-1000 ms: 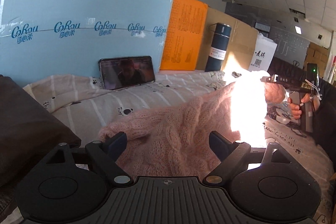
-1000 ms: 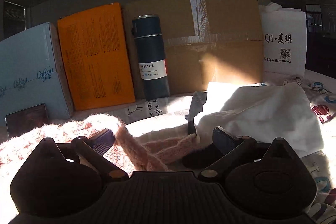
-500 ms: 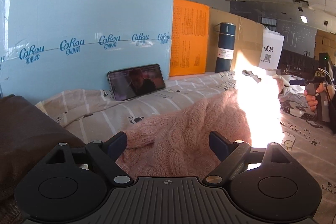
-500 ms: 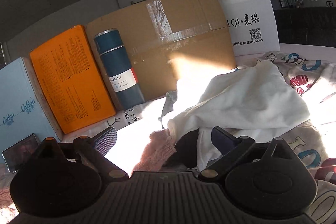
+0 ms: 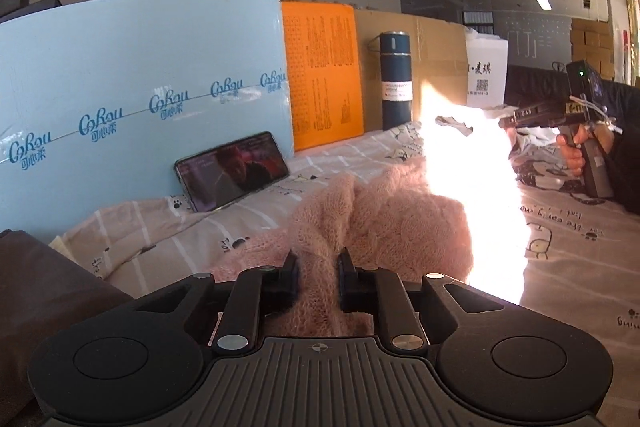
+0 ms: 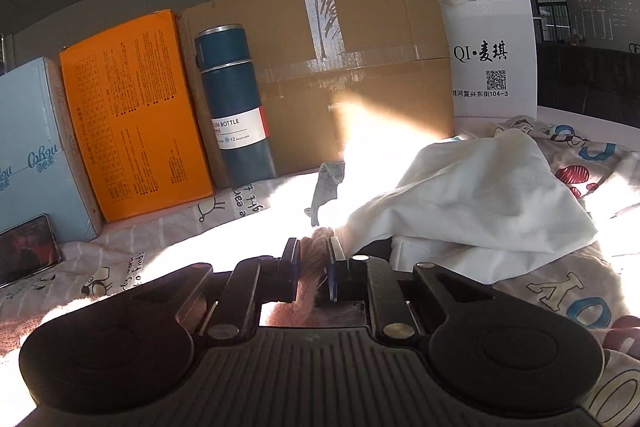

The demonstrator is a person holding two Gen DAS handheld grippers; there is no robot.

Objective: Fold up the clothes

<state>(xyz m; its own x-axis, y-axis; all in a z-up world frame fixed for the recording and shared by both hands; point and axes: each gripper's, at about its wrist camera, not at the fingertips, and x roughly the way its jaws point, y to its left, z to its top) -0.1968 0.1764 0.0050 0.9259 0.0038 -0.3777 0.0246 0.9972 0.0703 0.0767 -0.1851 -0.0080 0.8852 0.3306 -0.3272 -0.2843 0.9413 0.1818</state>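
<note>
- From my remote seat, the left gripper [image 5: 318, 277] was closing on a bunched ridge of the fluffy pink cable-knit sweater [image 5: 384, 223], its jaws pinching the wool between them.
- The right gripper [image 6: 313, 267], its jaws drawn together, clamped a narrow pink knitted end of the same sweater, which lay stretched across the cartoon-printed, striped cotton bedsheet [image 5: 248, 223].
- I judged the loose, hairy knit the main hazard: soft yarn could slip from a thin pinch or snag on the pads once lifted, and pulling the two ends apart could distort the cables.
- A crumpled white cotton garment [image 6: 472, 187] lay just beside the right gripper; I feared its edge could be dragged along with the sweater.
- Hard sunlight washed out the sweater's middle, so I could not tell how it lay there, and a fold might go crooked.
- A dark blue metal flask [image 6: 234, 107] stood upright against the brown cardboard box [image 6: 352, 75]; a black smartphone [image 5: 232, 175] leaned on the pale blue carton [image 5: 140, 87], both well apart from the knit.
</note>
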